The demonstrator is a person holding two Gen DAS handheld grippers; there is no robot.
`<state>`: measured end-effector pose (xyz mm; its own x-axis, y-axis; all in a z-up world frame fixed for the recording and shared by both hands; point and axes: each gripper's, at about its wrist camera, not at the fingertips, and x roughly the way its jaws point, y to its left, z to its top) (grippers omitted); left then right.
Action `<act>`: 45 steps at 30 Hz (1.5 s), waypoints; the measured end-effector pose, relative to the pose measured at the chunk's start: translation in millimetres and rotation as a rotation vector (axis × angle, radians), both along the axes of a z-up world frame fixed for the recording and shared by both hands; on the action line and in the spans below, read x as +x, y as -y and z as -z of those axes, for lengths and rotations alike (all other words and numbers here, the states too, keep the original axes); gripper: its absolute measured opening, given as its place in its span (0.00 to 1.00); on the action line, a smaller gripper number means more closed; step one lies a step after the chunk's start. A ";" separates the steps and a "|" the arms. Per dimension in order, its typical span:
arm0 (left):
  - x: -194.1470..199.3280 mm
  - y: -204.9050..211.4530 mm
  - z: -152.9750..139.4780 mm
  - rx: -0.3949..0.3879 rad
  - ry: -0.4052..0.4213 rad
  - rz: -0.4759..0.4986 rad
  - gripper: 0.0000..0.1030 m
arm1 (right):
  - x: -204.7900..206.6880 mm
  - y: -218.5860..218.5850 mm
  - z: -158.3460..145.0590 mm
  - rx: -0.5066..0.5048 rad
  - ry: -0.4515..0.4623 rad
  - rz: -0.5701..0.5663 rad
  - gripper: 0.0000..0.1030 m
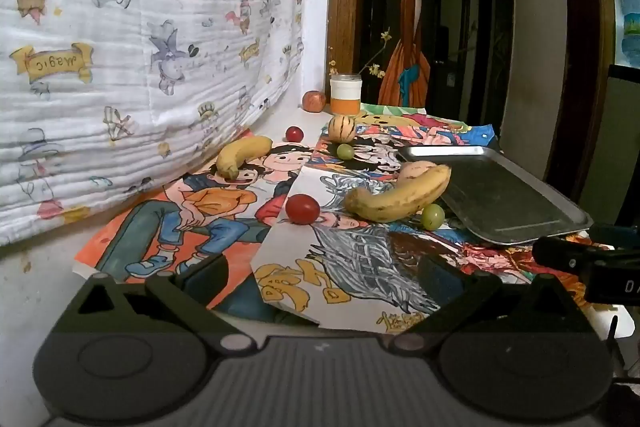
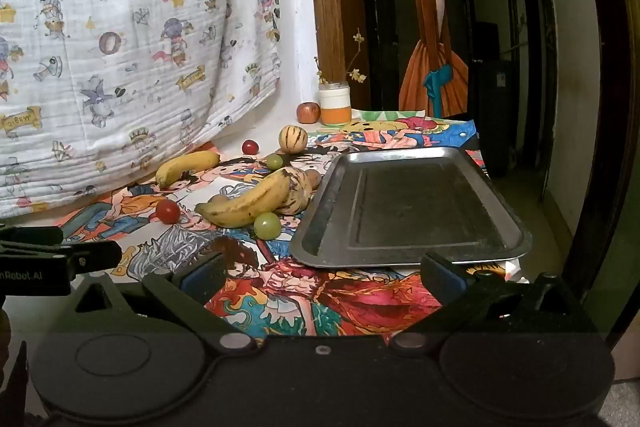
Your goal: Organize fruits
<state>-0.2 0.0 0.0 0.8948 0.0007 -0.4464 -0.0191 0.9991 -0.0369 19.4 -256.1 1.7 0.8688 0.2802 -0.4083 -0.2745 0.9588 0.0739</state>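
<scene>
- left gripper (image 1: 320,277): fingers spread, nothing between, low over the posters' near edge
- right gripper (image 2: 322,277): fingers spread, nothing held, just short of metal tray (image 2: 496,187) near rim
- tray at the table's right edge
- near banana (image 2: 250,201), tomato (image 2: 167,211), grape (image 2: 267,225) mid-table, left of tray
- far banana (image 2: 186,166), striped melon (image 2: 293,139), apple (image 2: 308,112) toward back edge

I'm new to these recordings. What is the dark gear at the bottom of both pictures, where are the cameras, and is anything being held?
No robot arm: a person holds a two-finger gripper in each hand, each with a forward-looking fisheye camera. One picture is from the left gripper, the other from the right gripper. Both are open and hold nothing. On the posters lie two bananas, red tomatoes, green grapes, striped melons and an empty metal tray.
</scene>
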 end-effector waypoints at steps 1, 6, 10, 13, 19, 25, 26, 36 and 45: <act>0.0 0.1 0.0 0.003 -0.002 0.000 1.00 | 0.2 0.1 -0.1 0.002 -0.005 0.000 1.00; -2.7 -1.5 -1.1 -0.003 0.002 0.001 1.00 | 0.3 -0.1 0.1 0.000 -0.010 0.000 1.00; -0.6 -0.3 -0.5 0.004 -0.009 0.000 1.00 | 0.3 -0.1 0.1 -0.001 -0.010 0.000 1.00; -0.1 0.1 -0.2 0.007 -0.011 -0.001 1.00 | 0.4 -0.1 0.1 -0.001 -0.011 0.000 1.00; -1.8 -1.4 3.2 0.007 -0.012 -0.002 1.00 | 0.6 0.1 0.1 0.000 -0.013 0.000 1.00; -0.9 -1.6 3.1 0.006 -0.014 -0.003 1.00 | 1.1 0.0 0.2 0.000 -0.015 0.000 1.00; -0.6 -1.5 3.0 0.007 -0.015 -0.003 1.00 | 1.3 0.0 0.2 0.000 -0.015 0.000 1.00; -1.6 -1.9 0.2 0.012 -0.021 -0.010 1.00 | 1.0 0.2 0.3 0.000 -0.018 0.000 1.00; -1.7 -2.4 0.1 0.010 -0.022 -0.012 1.00 | 0.8 0.3 0.3 0.001 -0.020 0.000 1.00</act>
